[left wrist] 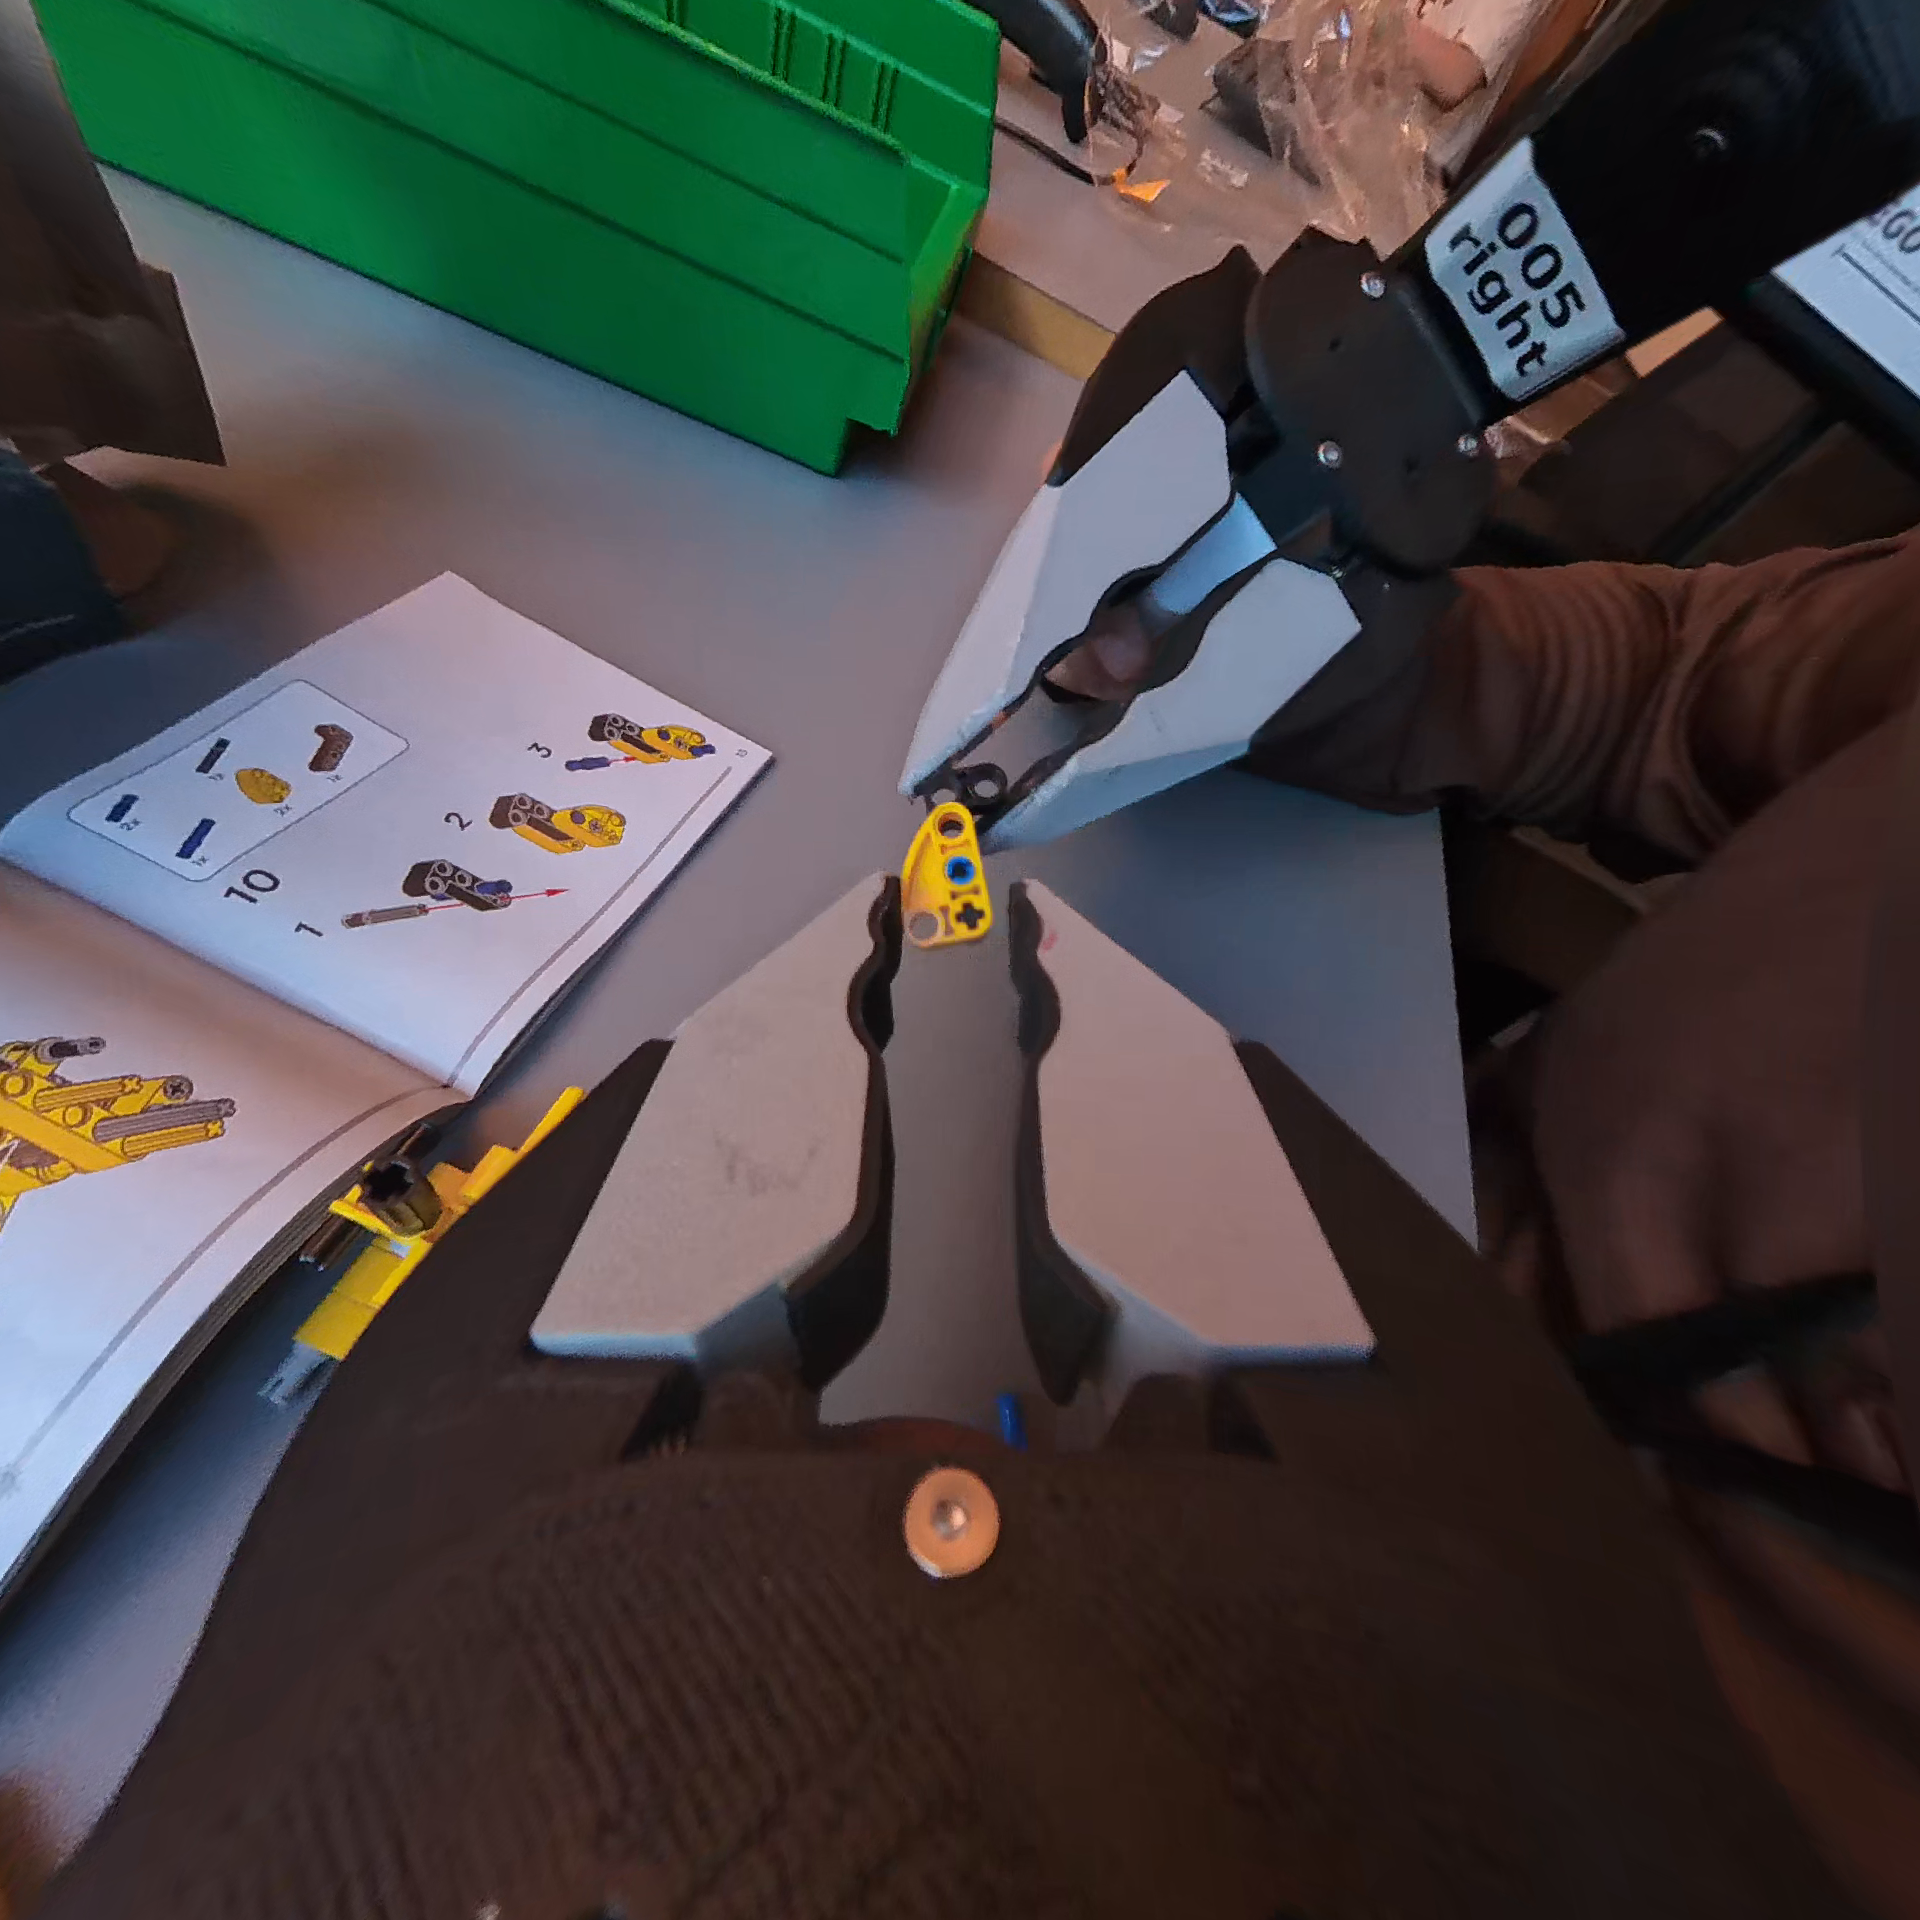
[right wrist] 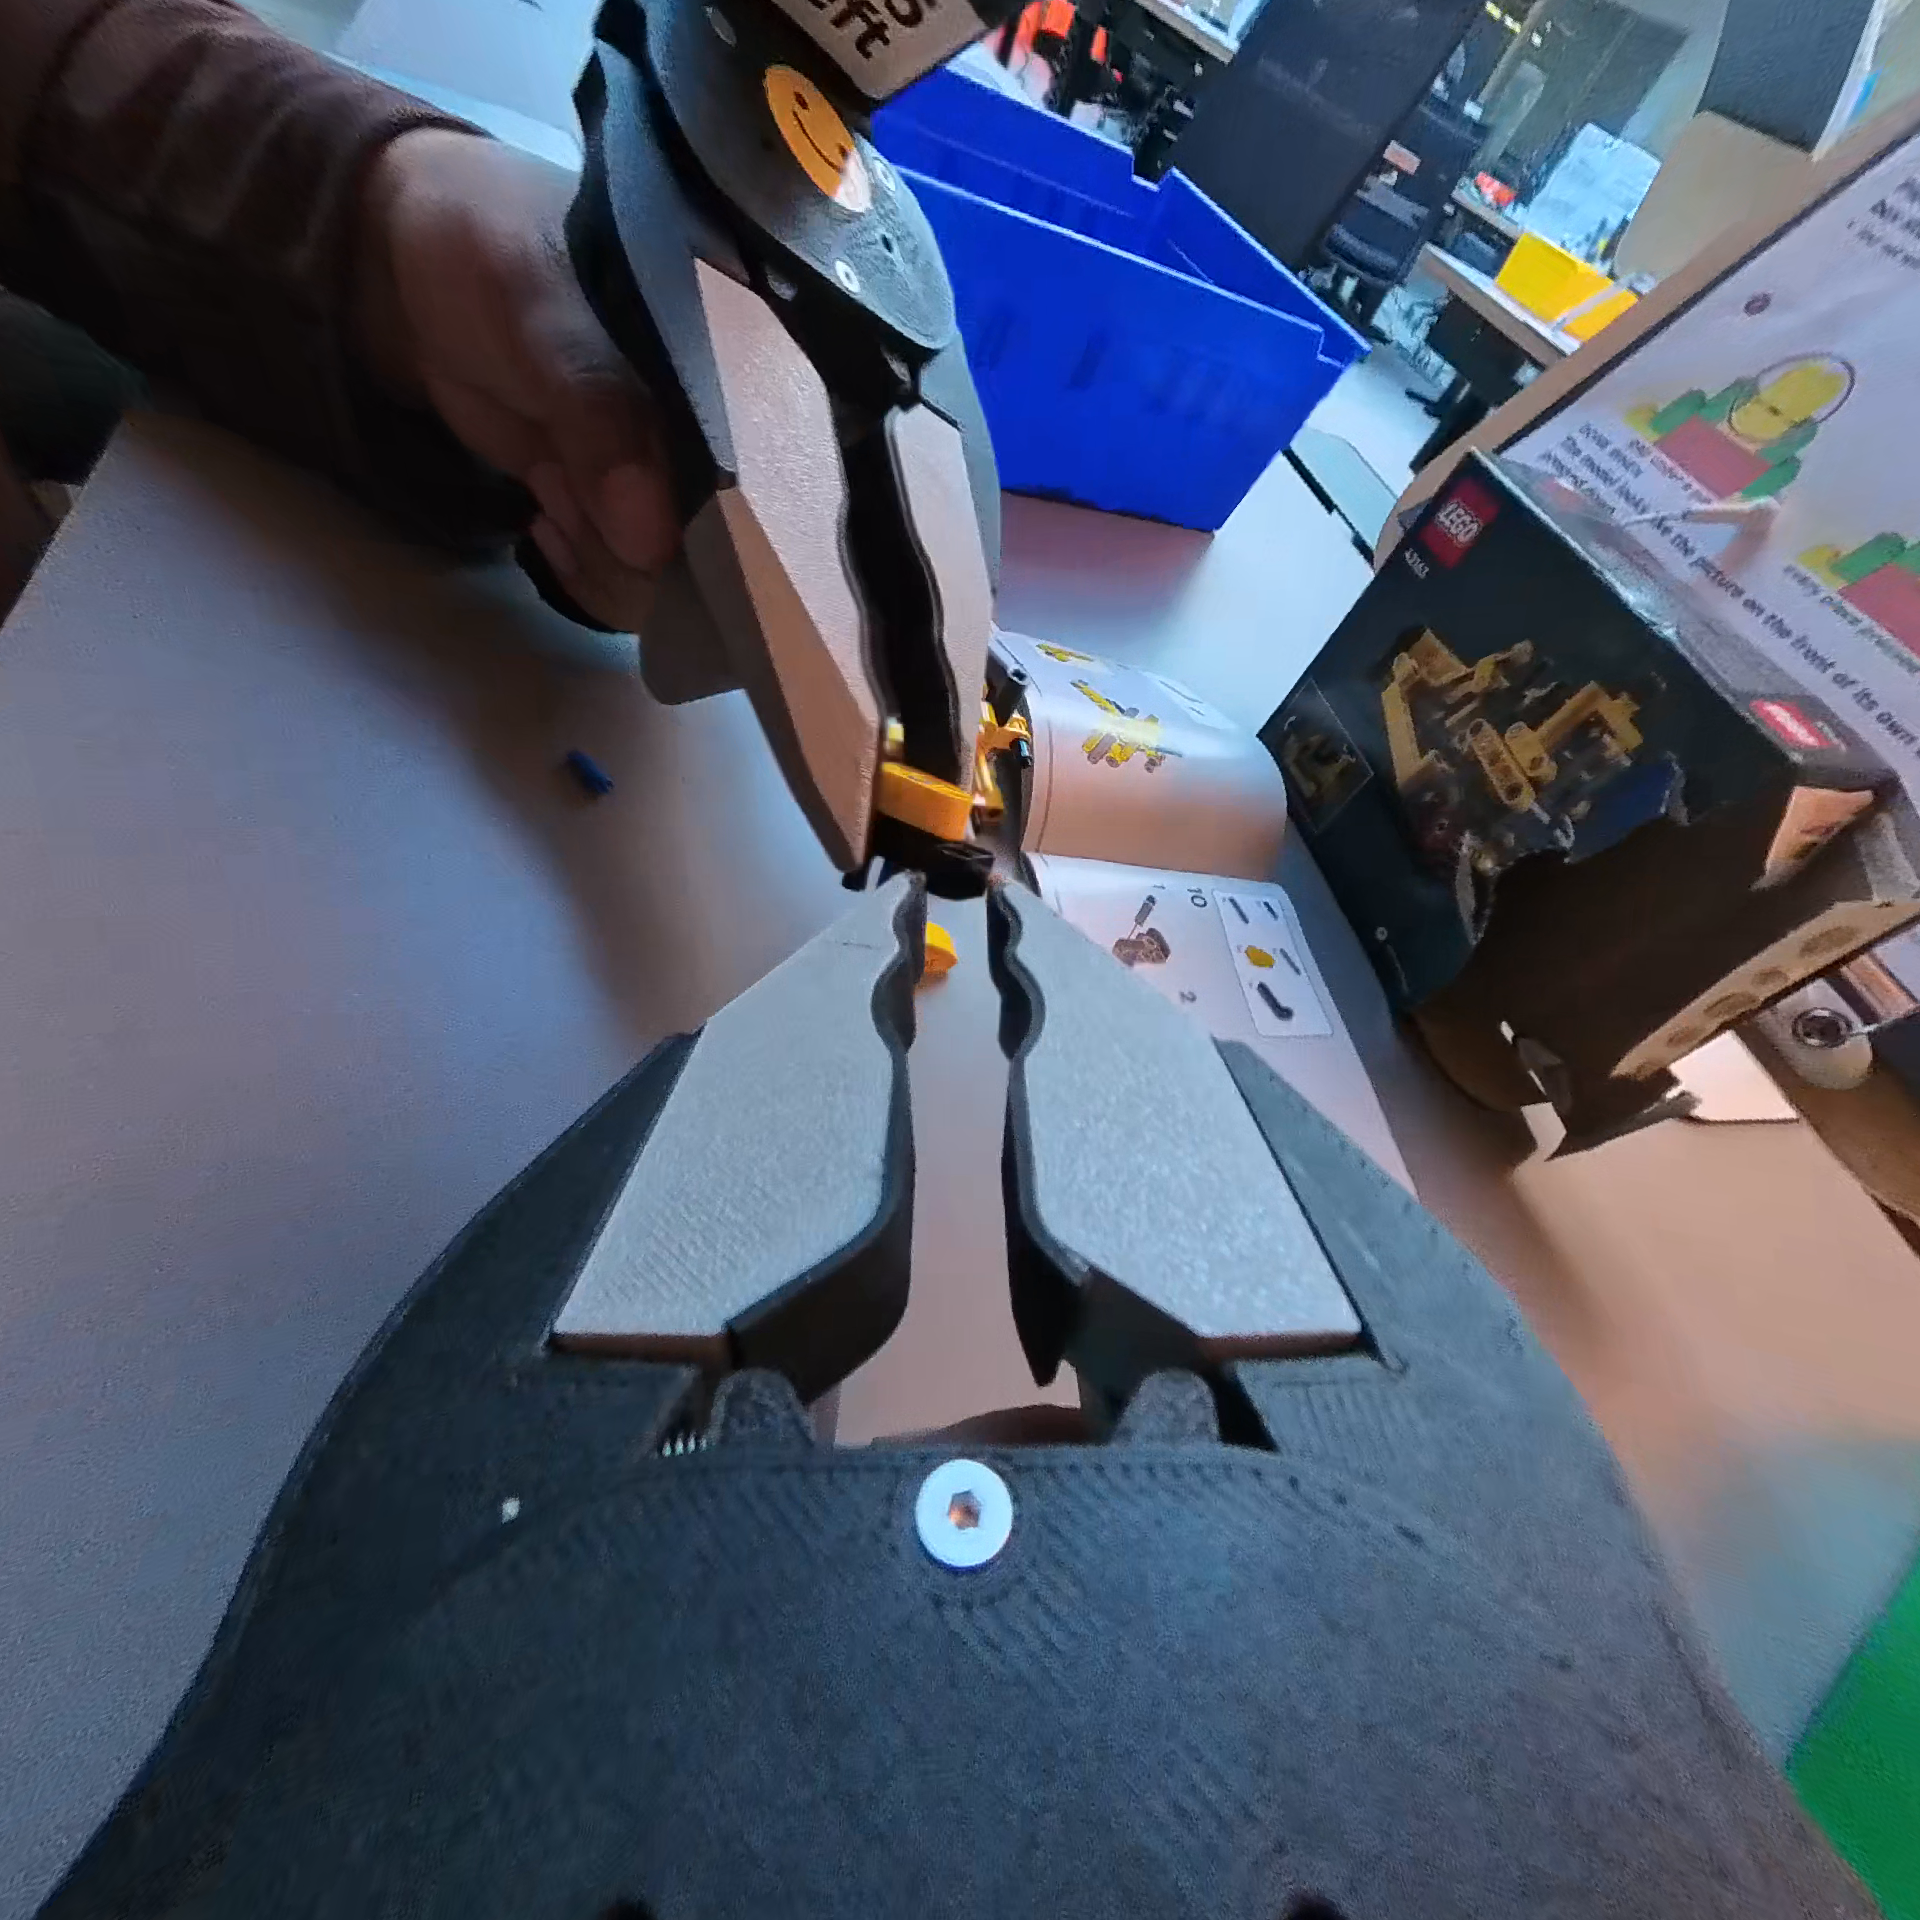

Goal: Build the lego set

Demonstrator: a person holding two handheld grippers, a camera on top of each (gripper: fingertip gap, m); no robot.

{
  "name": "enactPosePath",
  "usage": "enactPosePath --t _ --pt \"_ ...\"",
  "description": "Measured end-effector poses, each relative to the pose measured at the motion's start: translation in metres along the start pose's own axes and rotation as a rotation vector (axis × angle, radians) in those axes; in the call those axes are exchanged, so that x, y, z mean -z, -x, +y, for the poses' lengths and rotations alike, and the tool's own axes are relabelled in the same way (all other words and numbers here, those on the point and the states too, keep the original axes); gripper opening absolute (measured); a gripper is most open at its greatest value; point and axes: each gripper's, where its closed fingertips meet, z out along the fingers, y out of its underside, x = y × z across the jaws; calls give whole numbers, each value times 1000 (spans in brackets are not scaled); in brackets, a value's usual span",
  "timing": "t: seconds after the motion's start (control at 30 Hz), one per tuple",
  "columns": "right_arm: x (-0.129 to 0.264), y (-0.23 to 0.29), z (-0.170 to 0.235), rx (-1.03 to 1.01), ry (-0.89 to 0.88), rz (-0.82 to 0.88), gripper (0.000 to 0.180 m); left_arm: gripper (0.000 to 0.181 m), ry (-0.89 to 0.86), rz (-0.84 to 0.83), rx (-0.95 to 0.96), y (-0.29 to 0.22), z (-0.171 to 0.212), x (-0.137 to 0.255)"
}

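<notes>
Left wrist view shows the left tongs (left wrist: 951,899) pinching a yellow piece (left wrist: 947,875) at their tips, above the grey tabletop (left wrist: 623,540). Opposite, the right tongs (left wrist: 951,805) grip a small black piece (left wrist: 975,781) just beside it. An open booklet (left wrist: 416,831) lies toward the left edge, a green bin (left wrist: 582,208) behind, and a set box (right wrist: 1558,748) beyond.

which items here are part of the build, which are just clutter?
In use:
yellow piece
black piece
left gripper
right gripper
instruction booklet
half-built yellow model

Lying about:
green bin
blue bin
set box
</notes>
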Motion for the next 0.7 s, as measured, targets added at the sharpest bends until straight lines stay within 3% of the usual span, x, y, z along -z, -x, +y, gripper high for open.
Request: enactPosePath --t 0.4,0.7 --pt "1 -18 -4 -194 -66 17 7 25 -74 -23 7 6 -12 5" --pt "-2 -5 -6 -168 -70 -61 12 4 -118 -89 -169 8 -21 15"
